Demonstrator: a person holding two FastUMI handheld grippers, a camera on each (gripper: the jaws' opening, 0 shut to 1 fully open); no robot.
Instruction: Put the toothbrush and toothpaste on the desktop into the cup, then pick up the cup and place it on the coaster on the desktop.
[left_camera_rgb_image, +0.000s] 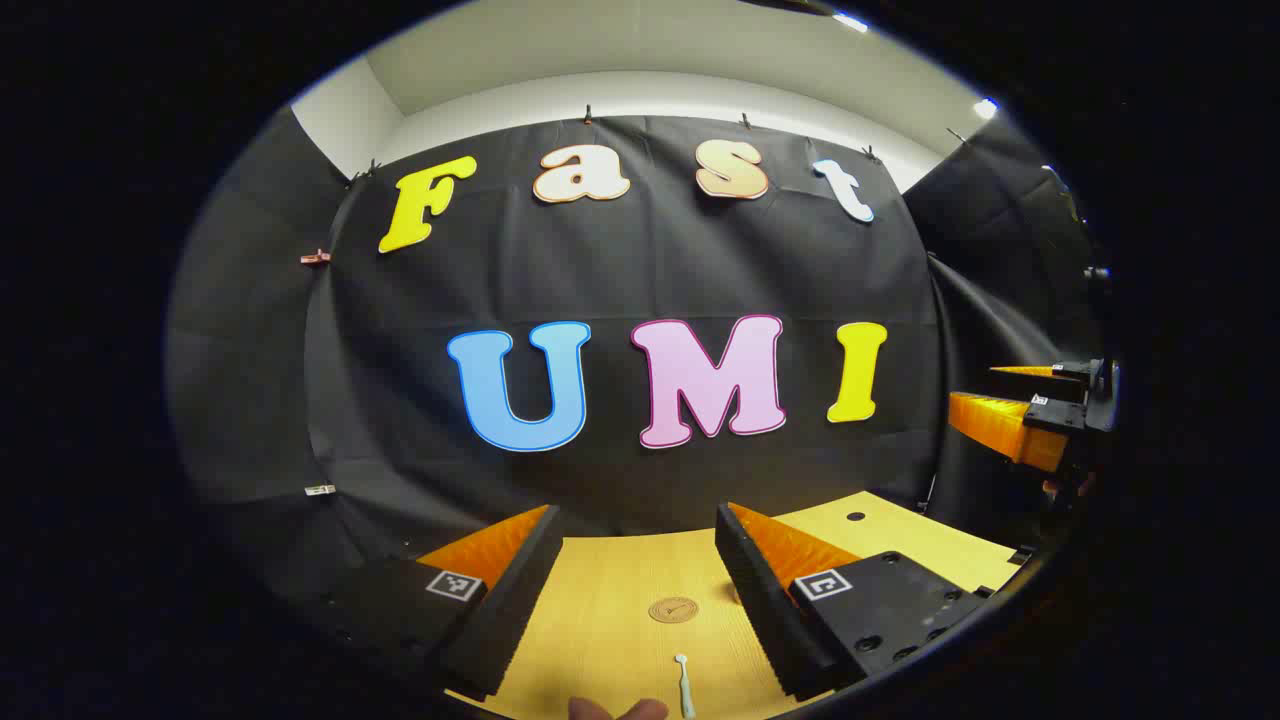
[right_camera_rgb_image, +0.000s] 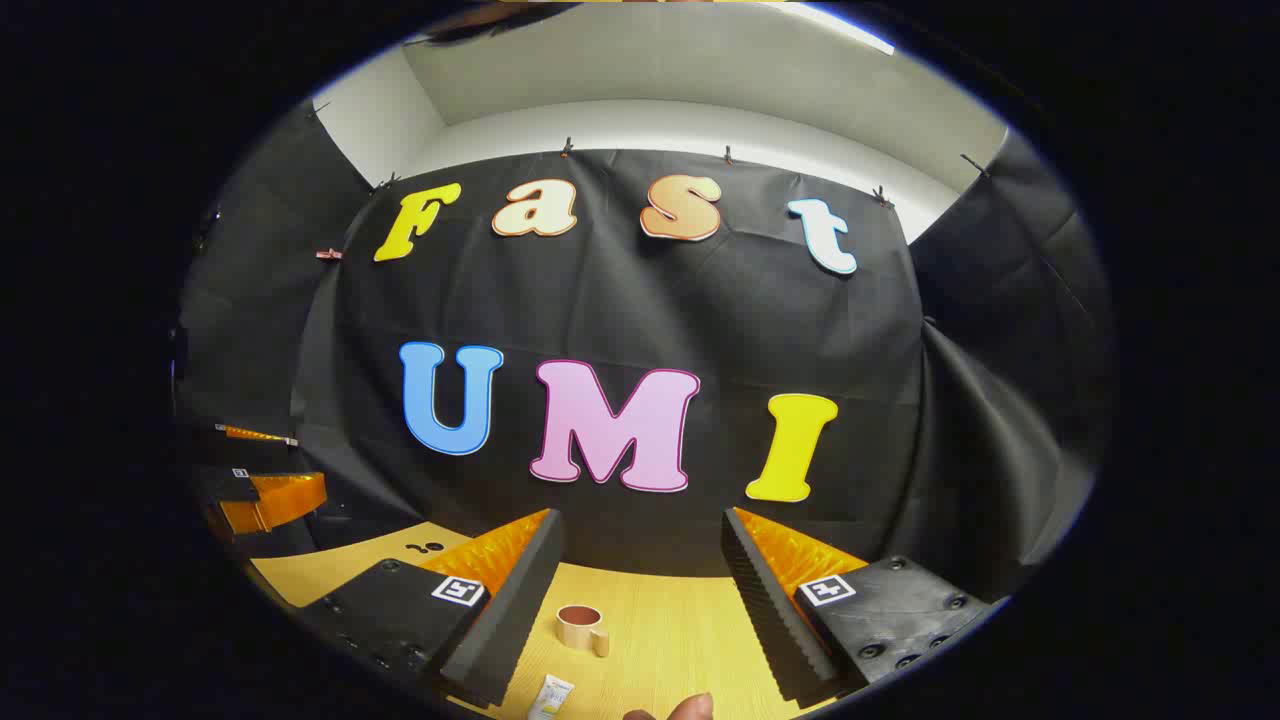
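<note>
In the left gripper view my left gripper (left_camera_rgb_image: 634, 560) is open above the wooden desktop (left_camera_rgb_image: 610, 640). Between its fingers I see a round wooden coaster (left_camera_rgb_image: 673, 609) and, nearer, a pale toothbrush (left_camera_rgb_image: 684, 684) lying on the wood. In the right gripper view my right gripper (right_camera_rgb_image: 640, 565) is open too. A small cup (right_camera_rgb_image: 581, 627) with a handle stands upright between its fingers, and the top of a toothpaste tube (right_camera_rgb_image: 551, 696) lies in front of the cup. The other gripper shows at the right edge (left_camera_rgb_image: 1030, 410) and at the left edge (right_camera_rgb_image: 262, 480).
Black cloth walls close off the back and sides of the desktop. Fingertips (left_camera_rgb_image: 615, 709) of a hand show at the lower edge of the left gripper view, and a fingertip (right_camera_rgb_image: 688, 708) at the lower edge of the right gripper view. Small holes (left_camera_rgb_image: 855, 516) mark the desktop's far part.
</note>
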